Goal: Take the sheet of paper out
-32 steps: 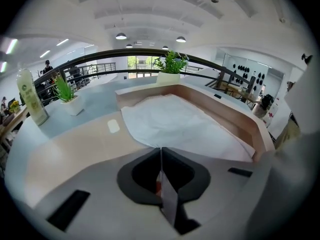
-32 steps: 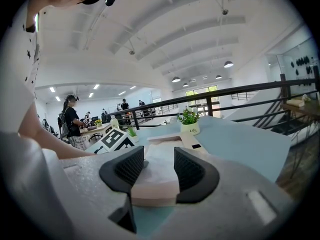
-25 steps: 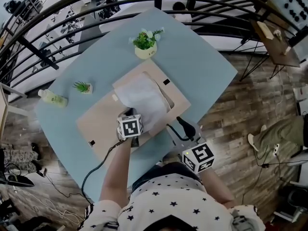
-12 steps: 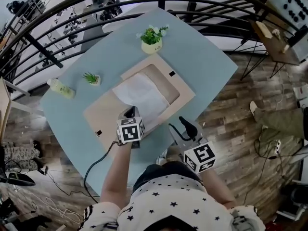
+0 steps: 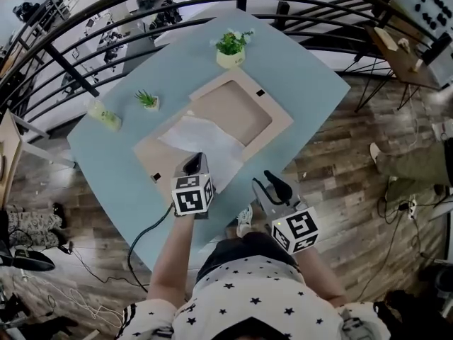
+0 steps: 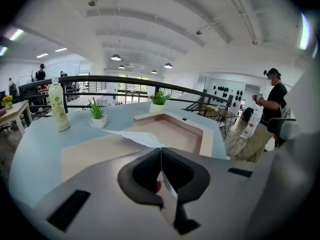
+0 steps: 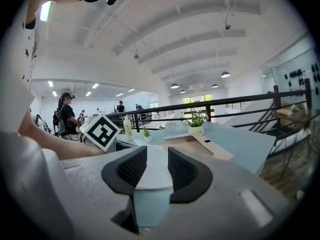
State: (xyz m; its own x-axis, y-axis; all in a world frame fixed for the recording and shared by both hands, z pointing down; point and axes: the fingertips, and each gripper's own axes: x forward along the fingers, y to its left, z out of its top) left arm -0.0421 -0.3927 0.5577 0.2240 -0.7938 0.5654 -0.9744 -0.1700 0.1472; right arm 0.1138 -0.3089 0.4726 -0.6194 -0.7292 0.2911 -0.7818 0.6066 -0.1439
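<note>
Far left on the blue tabletop [image 5: 297, 83] stands a small bottle [image 5: 105, 113]. Just right of it is a little green plant [image 5: 148, 100] in a white pot.

Next comes your left gripper [image 5: 192, 163]. Its fingers [image 6: 140, 171] are squeezed tight together, and they pinch one corner of the sheet of paper [image 5: 205, 142]. You can see the thin white edge caught right between them in the left gripper view. That corner is lifted up off the tabletop. The rest of the sheet lies on the flat part of the beige board [image 5: 152, 156], on the near-left side of the board's sunken part [image 5: 233, 108]. The sunken part shows only bare beige.

At the far edge of the board stands a bigger plant [image 5: 232, 47] in a pale pot, close to the black railing [image 5: 106, 13].

On the right is your right gripper [image 5: 274, 186], at the near edge of the tabletop, beside the board and apart from it. Its fingers [image 7: 182, 171] stand apart and have just been closing a little. They hold nothing. Through the gap you see the white sheet and the board farther off.
</note>
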